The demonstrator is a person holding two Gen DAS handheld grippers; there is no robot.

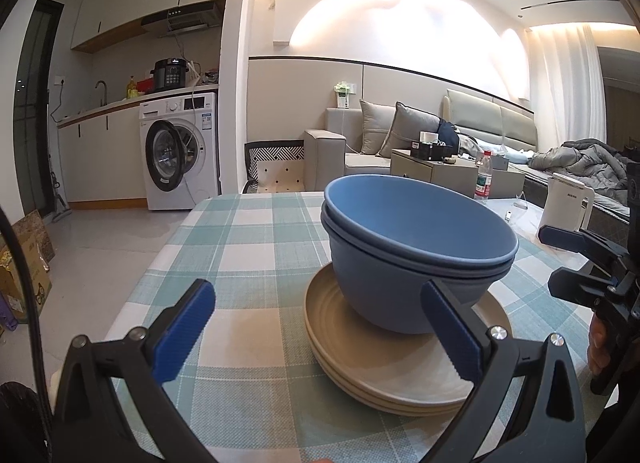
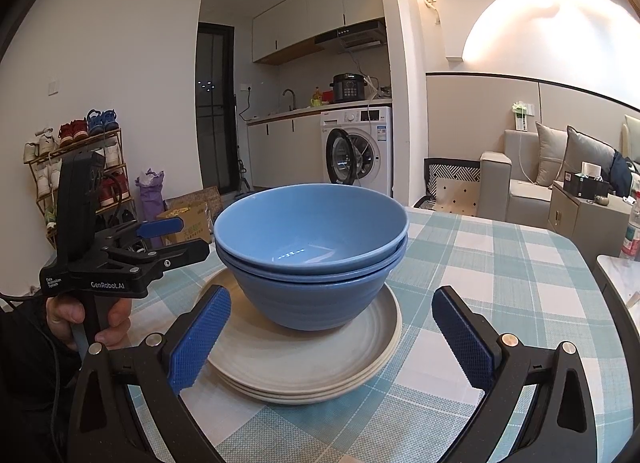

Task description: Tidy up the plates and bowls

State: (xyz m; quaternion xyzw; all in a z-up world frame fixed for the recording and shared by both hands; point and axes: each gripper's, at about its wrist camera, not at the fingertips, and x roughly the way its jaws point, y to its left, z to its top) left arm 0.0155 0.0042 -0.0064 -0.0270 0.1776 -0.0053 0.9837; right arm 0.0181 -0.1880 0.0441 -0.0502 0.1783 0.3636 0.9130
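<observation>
Two nested blue bowls (image 1: 416,247) (image 2: 312,255) stand on a stack of three beige plates (image 1: 384,375) (image 2: 304,367) on the checked tablecloth. My left gripper (image 1: 320,323) is open and empty, just in front of the stack and a little to its left. My right gripper (image 2: 332,327) is open and empty, its fingers astride the near side of the plates without touching. Each gripper shows in the other's view: the right one (image 1: 560,259) at the right edge, the left one (image 2: 180,239) at the left, both open.
The table (image 1: 248,247) has a teal and white checked cloth. A white kettle (image 1: 564,203) and a water bottle (image 1: 484,179) stand at the far right. Washing machine, sofa, shoe rack and boxes lie beyond the table.
</observation>
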